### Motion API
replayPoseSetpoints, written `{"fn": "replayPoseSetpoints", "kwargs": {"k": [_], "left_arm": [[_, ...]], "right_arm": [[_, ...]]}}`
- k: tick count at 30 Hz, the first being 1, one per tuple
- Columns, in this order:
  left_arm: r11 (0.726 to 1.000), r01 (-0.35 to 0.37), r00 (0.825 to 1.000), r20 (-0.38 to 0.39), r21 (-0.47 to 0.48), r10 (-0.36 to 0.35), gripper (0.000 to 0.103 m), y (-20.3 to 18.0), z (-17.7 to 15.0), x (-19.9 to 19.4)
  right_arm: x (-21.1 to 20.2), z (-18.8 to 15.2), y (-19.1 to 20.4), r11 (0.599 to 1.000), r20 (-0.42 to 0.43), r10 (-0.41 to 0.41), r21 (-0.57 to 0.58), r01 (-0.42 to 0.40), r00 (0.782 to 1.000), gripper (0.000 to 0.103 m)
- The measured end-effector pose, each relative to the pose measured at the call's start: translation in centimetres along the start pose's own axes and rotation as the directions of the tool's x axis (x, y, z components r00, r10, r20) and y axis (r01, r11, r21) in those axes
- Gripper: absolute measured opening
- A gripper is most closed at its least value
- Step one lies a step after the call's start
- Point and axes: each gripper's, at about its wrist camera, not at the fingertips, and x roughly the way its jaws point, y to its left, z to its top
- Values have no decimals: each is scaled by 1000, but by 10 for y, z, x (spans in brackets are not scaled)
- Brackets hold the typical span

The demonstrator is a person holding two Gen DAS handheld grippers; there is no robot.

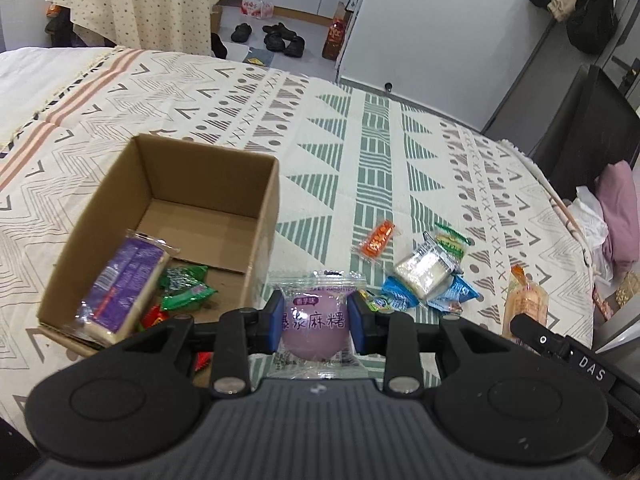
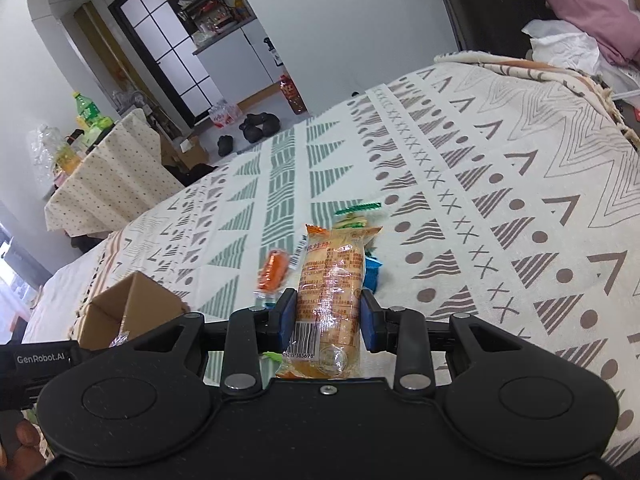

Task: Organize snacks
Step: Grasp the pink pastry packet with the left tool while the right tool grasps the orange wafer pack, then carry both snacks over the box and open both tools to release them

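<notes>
While clamped: purple mochi, left gripper; biscuit pack, seemingly, right gripper.

My left gripper, black with blue pads, holds a clear packet with a pale purple mochi. My right gripper holds an orange-and-clear packet. Bedspread: cream, green and grey-brown triangles, stripes, crosses. Box: plain brown cardboard.

- The cardboard box at 8 o'clock in the right view is half hidden behind the tongs' body.
- The red wrapper in the box is mostly covered.
- The orange packet is blurred.
</notes>
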Motion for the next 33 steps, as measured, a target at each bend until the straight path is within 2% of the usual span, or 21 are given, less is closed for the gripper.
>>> {"fn": "replayPoseSetpoints", "kwargs": {"k": [10,17,23,28,33], "left_arm": [[998,-11,999,35,-57,13,32,29,11,-15],[993,-44,997,56,-114,51,32,57,21,-19],[986,-64,997,36,-156,71,33,78,23,-15],[978,-87,995,38,-191,96,40,92,25,-17],[973,-95,994,38,-211,105,60,103,26,-22]], "right_arm": [[-8,0,27,999,9,28,-37,-28,1000,32],[-8,-2,46,997,10,43,-61,-42,999,32],[-1,-5,61,995,-2,59,-79,-59,998,32],[4,-7,78,992,-12,74,-97,-75,997,32],[6,-8,103,986,-23,107,-129,-109,994,32]]}}
